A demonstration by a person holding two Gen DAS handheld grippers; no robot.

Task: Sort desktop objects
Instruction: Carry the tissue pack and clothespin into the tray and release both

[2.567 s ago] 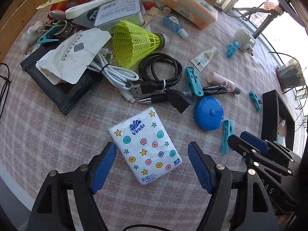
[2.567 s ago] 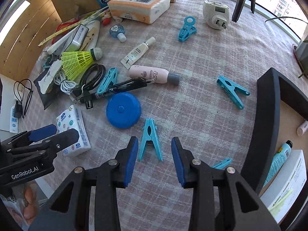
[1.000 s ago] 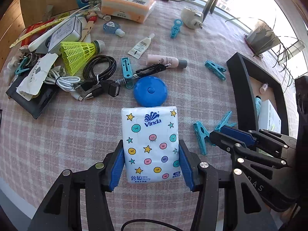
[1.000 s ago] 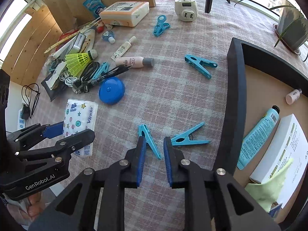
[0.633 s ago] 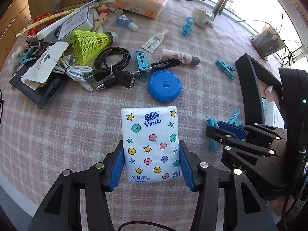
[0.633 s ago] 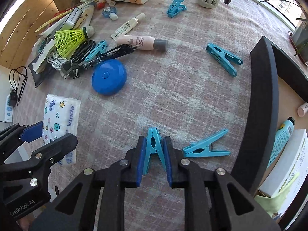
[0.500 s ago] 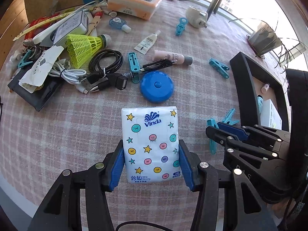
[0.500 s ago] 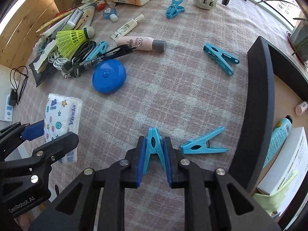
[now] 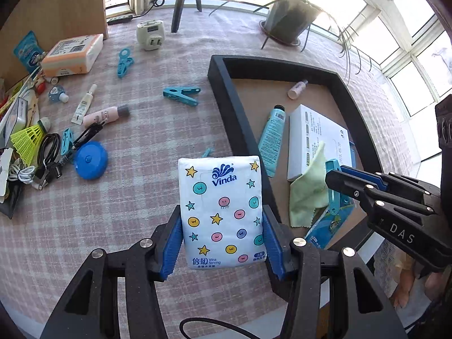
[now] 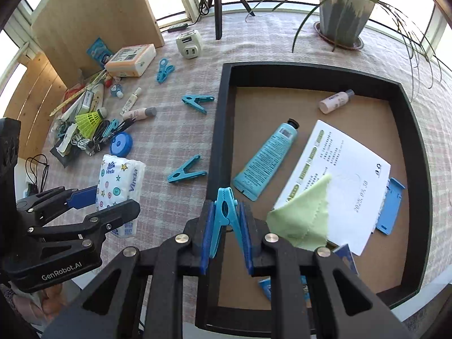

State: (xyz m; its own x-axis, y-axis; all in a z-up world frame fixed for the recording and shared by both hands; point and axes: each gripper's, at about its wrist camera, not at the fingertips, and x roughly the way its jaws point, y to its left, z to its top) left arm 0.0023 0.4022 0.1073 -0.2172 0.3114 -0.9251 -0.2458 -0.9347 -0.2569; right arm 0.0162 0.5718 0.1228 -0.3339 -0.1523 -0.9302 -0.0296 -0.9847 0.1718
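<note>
My left gripper (image 9: 223,243) is shut on a white Vinda tissue pack (image 9: 223,212) and holds it above the table, just left of the black tray's left wall (image 9: 240,130). The pack also shows in the right wrist view (image 10: 120,186). My right gripper (image 10: 226,237) is shut on a blue clothespin (image 10: 226,214), held over the tray's near-left corner (image 10: 217,141). The clothespin also shows in the left wrist view (image 9: 333,186). The tray holds a teal tube (image 10: 265,161), a white box (image 10: 339,175), a green cloth (image 10: 305,212) and a small pink bottle (image 10: 336,101).
On the checked cloth lie blue clothespins (image 10: 186,171) (image 10: 197,101) (image 10: 163,70), a blue round tape measure (image 9: 90,159), a pink tube (image 9: 106,113), a yellow shuttlecock (image 9: 28,138), cables (image 9: 48,152), an orange-white box (image 9: 70,53) and a white plug adapter (image 9: 149,34). A potted plant (image 10: 344,8) stands at the back.
Both grippers have moved right, up to the black tray, each still holding its object. The tray's contents have come into full view and the clutter pile has dropped back to the left.
</note>
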